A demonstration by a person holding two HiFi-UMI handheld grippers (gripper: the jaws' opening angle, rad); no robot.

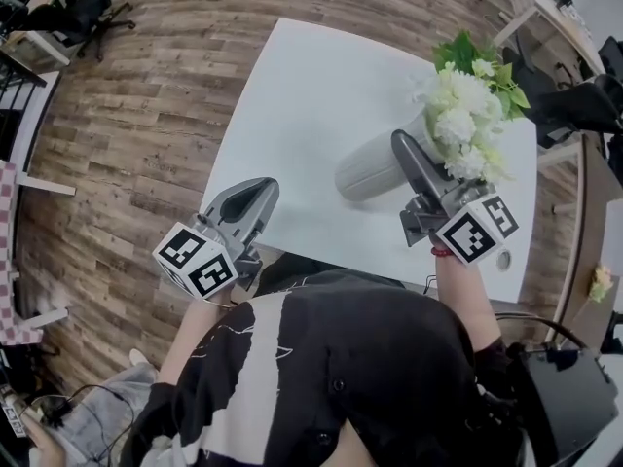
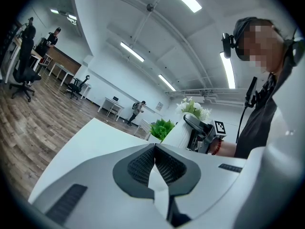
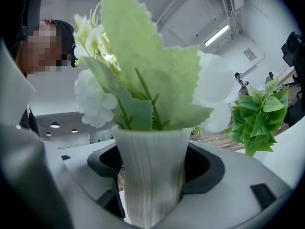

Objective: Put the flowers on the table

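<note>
Right tool (image 1: 404,149) clamps vase (image 1: 373,170) holding the flowers (image 1: 465,115).

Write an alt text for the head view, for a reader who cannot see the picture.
Seen from above, the right gripper is shut on a white ribbed vase of white flowers over a white table. The left gripper, shut and empty, hovers at the table's near edge, with a wooden floor beyond.
</note>
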